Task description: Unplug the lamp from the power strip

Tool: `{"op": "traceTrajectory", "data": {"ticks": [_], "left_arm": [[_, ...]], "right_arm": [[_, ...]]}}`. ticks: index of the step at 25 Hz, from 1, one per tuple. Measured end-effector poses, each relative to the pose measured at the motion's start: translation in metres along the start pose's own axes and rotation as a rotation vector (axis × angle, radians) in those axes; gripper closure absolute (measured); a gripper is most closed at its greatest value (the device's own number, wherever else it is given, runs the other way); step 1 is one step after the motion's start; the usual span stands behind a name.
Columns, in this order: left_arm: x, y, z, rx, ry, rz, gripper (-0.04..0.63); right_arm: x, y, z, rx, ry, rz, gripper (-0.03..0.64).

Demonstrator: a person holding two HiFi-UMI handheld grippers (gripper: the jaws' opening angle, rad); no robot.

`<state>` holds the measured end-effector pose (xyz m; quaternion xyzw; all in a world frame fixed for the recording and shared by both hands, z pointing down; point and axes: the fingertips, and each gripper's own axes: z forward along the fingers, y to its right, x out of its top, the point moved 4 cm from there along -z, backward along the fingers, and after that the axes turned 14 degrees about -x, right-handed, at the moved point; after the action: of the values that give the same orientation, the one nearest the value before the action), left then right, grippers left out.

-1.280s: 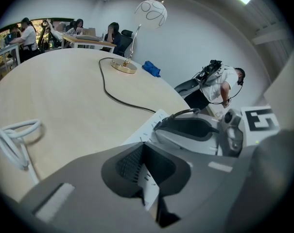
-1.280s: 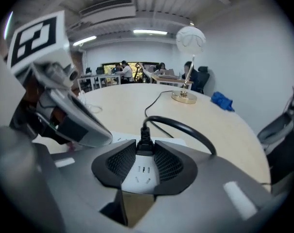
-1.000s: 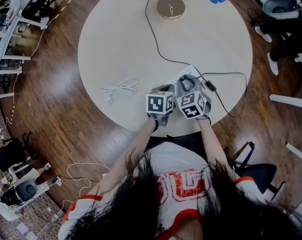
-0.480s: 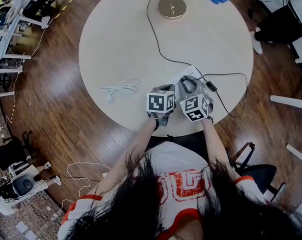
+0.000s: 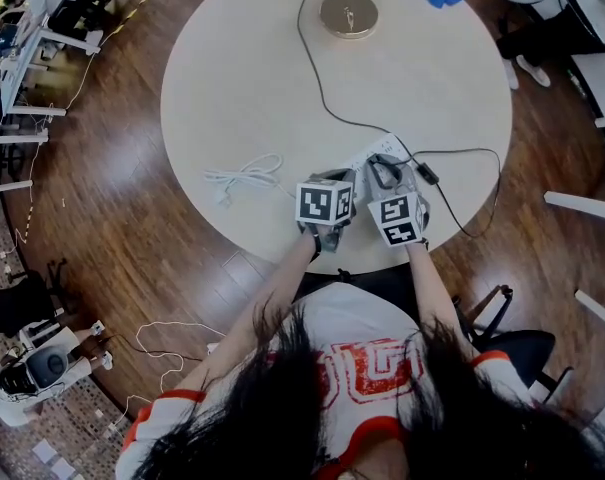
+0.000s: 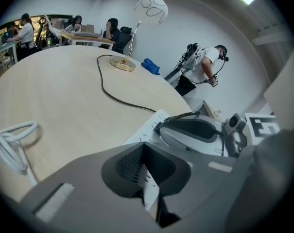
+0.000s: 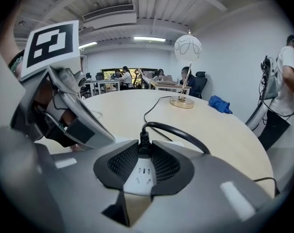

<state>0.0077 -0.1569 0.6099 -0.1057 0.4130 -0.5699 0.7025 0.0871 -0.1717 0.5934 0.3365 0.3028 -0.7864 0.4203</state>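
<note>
- The right gripper [image 7: 145, 150] has just been closing its jaws. Its pads now press both sides of the small black plug [image 7: 145, 136], which sits in the white power strip [image 6: 149, 126].
- The left gripper [image 6: 146, 154] pinches the strip's near end, steadying it.
- The gold-based lamp [image 5: 348, 13] looks not yet unplugged; an upward pull seems next.
</note>
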Motion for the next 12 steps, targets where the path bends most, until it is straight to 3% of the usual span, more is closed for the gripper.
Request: {"op": "traceTrajectory", "data": {"ticks": [6,9,12], "left_arm": [[0.002,-0.001,-0.002,0.0,-0.003,-0.003,0.595],[0.003,-0.001,0.0,0.0,0.005,-0.003,0.595],[0.003,-0.001,0.002,-0.008,0.015,-0.014,0.595]], "right_arm": [[0.013,-0.002,0.012,-0.022,-0.064,-0.01,0.499],[0.016,-0.002,0.016,-0.025,-0.101,0.007,0.525],[0.014,0.0,0.015,-0.005,-0.073,0.008,0.53]]}}
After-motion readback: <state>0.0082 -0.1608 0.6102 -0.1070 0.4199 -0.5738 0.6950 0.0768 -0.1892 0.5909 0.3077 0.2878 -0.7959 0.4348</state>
